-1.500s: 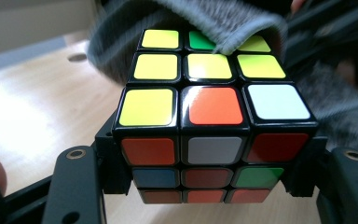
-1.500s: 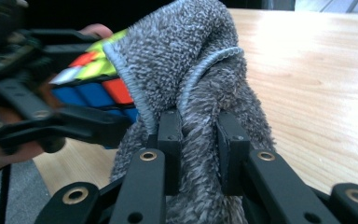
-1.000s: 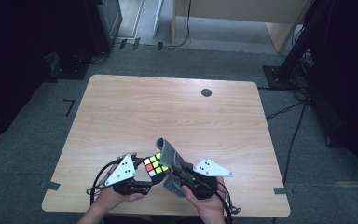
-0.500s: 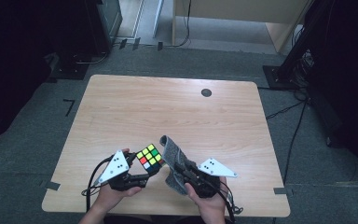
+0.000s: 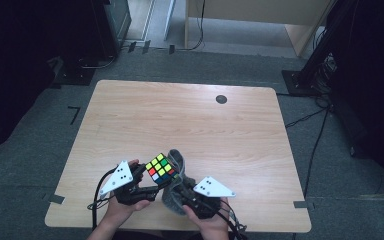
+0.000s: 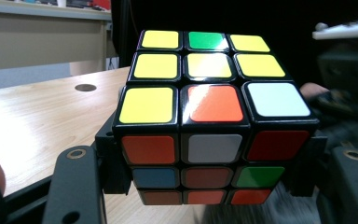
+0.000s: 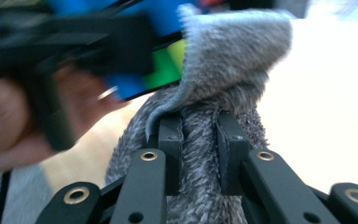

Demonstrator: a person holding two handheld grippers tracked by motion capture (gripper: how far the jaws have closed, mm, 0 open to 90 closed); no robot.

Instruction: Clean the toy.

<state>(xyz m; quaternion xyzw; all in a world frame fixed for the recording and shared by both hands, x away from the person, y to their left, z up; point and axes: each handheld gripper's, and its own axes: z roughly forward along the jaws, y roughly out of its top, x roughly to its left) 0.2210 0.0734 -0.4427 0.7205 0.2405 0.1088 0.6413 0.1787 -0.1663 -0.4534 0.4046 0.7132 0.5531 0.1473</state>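
Near edge of the table (image 5: 130,115), both hands up off the wood. My left gripper (image 5: 147,184) is clamped on the puzzle cube (image 5: 160,167), jaws pressed to two opposite sides so the top face and the face toward the right gripper stay bare for wiping. In the left gripper view the cube (image 6: 212,121) sits square between my jaws, mostly yellow on top with one green, one orange and one white tile, the jaw pads seated low on its flanks. That low grip seems meant to keep the tiles clear and stop the layers from twisting under pressure. My right gripper (image 5: 182,192) is closed on a bunch of the grey cloth (image 5: 176,172); in the right gripper view the cloth (image 7: 223,70) is pinched in a fold between the jaws and blooms out ahead of them as a soft pad, so fabric and not black plastic meets the cube. Its leading flap lies against the cube's green and blue side (image 7: 163,65), just ahead and left of my right jaws. The image there is blurred, so I can't tell how firmly it presses. Judgement: wiping in progress; the yellow face looks like the next one to turn toward the cloth.
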